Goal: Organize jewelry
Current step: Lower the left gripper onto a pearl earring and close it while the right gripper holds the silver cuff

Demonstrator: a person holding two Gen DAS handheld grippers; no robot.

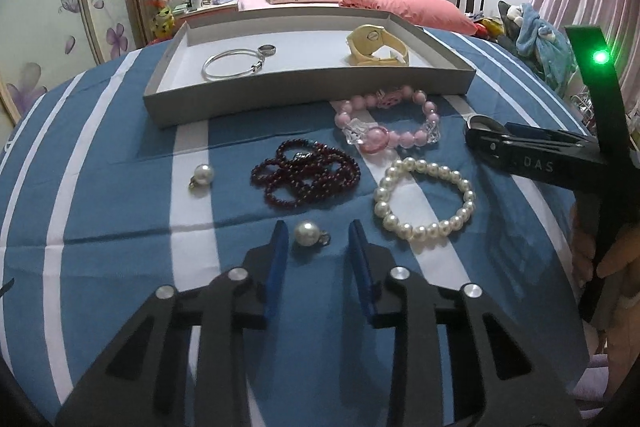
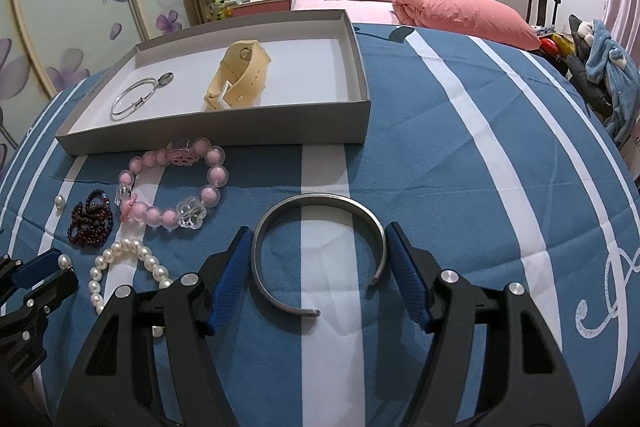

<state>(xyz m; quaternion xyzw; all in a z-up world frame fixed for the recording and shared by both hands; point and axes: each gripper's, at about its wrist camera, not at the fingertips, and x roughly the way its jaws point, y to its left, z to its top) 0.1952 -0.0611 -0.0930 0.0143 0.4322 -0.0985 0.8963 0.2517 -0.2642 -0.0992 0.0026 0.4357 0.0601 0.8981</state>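
Observation:
In the left wrist view a white pearl pendant [image 1: 305, 234] lies on the blue striped cloth between the blue pads of my left gripper [image 1: 317, 229]. There is a gap on each side of it, so the gripper is open. In the right wrist view my right gripper [image 2: 320, 235] is shut on a grey metal cuff bangle [image 2: 320, 198], with both pads against its sides. The bangle rests flat on the cloth. A grey tray [image 1: 304, 95] stands behind, holding a silver bangle [image 1: 232, 65], a ring [image 1: 267, 49] and a yellow watch strap [image 1: 376, 47].
In front of the tray lie a pink bead bracelet [image 1: 408, 138], a dark red bead string [image 1: 304, 173], a white pearl bracelet [image 1: 424, 229] and a second pearl pendant [image 1: 203, 174]. A bed, a chair and pink curtains stand beyond the table.

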